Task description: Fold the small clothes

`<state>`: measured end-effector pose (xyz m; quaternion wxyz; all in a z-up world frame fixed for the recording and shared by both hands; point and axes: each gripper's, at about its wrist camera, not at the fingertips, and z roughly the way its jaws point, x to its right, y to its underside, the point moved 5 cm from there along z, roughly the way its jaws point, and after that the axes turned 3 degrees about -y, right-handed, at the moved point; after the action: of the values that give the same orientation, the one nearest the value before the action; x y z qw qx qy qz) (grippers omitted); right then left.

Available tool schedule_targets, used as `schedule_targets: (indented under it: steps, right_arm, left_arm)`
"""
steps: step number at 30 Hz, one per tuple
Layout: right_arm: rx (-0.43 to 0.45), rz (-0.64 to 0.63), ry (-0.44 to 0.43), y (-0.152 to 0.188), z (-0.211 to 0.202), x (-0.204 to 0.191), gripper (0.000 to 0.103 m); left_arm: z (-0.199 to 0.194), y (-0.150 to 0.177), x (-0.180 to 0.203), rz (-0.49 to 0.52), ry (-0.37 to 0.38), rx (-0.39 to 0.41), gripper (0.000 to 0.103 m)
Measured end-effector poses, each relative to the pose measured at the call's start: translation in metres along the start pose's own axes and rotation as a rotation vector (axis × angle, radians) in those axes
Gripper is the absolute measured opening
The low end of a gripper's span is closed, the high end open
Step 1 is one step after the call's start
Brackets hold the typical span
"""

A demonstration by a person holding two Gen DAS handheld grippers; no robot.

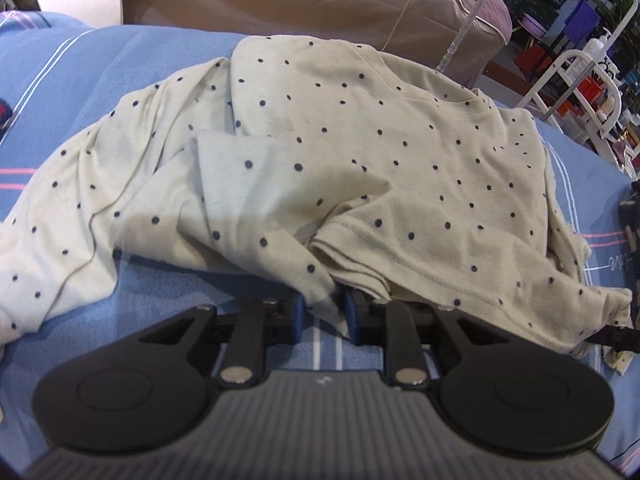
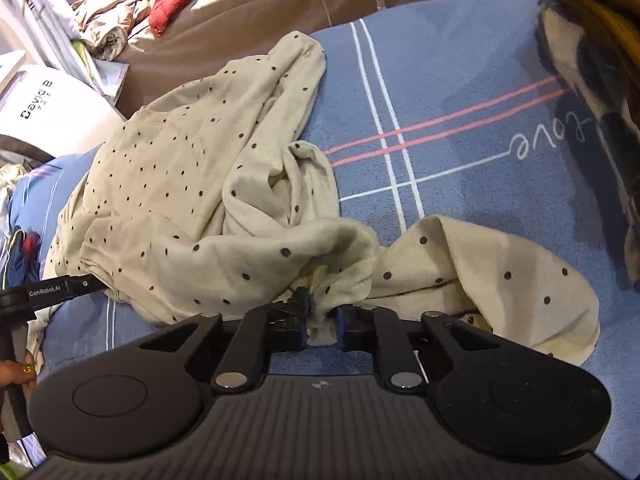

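The cream polka-dot shirt [image 1: 320, 152] lies crumpled on the blue blanket [image 1: 80, 64], and both grippers pinch its near edge: the left gripper [image 1: 323, 312] has its fingers closed on a thin fold, and the right gripper [image 2: 322, 322] is closed on a bunched part of the hem. I think the left hold is weak, because only a little cloth sits between the blue pads [image 1: 297, 316], so it may slip out when the shirt is lifted. The loose sleeve [image 2: 480, 280] beside the right gripper may also drag and spoil the fold.
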<state>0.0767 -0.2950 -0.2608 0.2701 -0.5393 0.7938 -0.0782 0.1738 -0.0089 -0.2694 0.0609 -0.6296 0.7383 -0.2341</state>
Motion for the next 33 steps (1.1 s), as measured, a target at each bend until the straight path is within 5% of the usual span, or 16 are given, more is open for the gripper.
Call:
schedule_targets:
  steps: [14,22,25,26,28,31,33]
  right_arm:
    - [0.057,-0.017,-0.053,0.003,-0.048,-0.006,0.009]
    - [0.023,-0.009,-0.073,0.026,-0.063,-0.008,0.010]
    - [0.003,0.014,-0.073,0.035,-0.049,-0.002,0.016]
    - [-0.017,0.022,-0.071,0.038,-0.041,0.000,0.029]
    - [-0.047,0.044,-0.045,0.045,-0.031,0.005,0.033]
    - [-0.023,0.090,-0.031,0.052,-0.037,0.012,0.042]
    - [-0.022,0.090,-0.023,0.058,-0.042,0.014,0.064]
  left_arm:
    - [-0.044,-0.017,-0.014,0.012,0.103,0.049,0.007]
    - [-0.066,0.016,-0.030,0.098,0.092,-0.024,0.008]
    - [-0.046,0.035,-0.041,0.098,0.075,-0.103,0.018]
    - [-0.040,0.040,-0.042,0.117,0.047,-0.120,0.030]
    - [-0.034,0.047,-0.048,0.131,-0.020,-0.122,0.048]
    - [-0.042,0.052,-0.050,0.111,-0.009,-0.079,0.069]
    - [-0.041,0.054,-0.045,0.111,-0.001,-0.076,0.079]
